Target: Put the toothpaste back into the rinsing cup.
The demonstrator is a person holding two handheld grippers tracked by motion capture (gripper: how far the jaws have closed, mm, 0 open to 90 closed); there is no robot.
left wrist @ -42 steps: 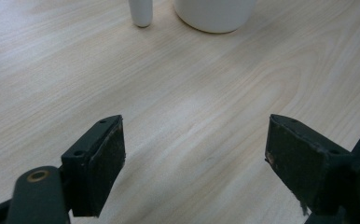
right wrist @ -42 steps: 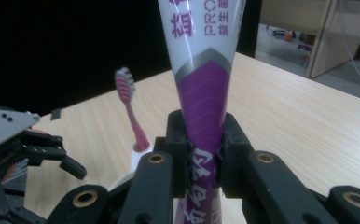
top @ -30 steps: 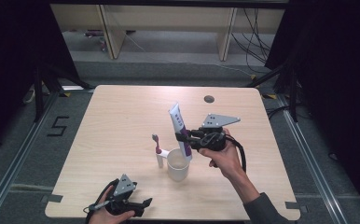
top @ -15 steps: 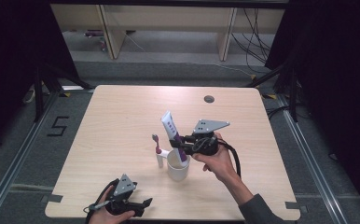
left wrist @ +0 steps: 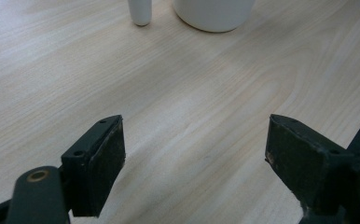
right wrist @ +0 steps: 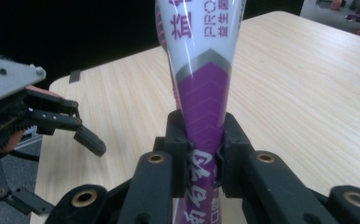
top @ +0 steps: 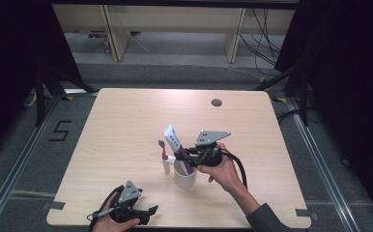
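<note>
Toothpaste tube (right wrist: 201,93) clamped btwn right gripper (right wrist: 205,161) jaws.

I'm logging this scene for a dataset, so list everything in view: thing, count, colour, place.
toothpaste tube: one, white and purple, clamped in the right gripper, its lower end in the cup
cup: one, white, near the middle of the table
toothbrush: one, white base with a pinkish stem and head, upright just left of the cup
table: one, light wood, with a round dark hole near its far edge
floor mark "5": one, black, left of the table
right gripper: one, black with a grey plate, shut on the toothpaste tube
left gripper: one, black with a grey plate, jaws open, at the table's near edge
</note>
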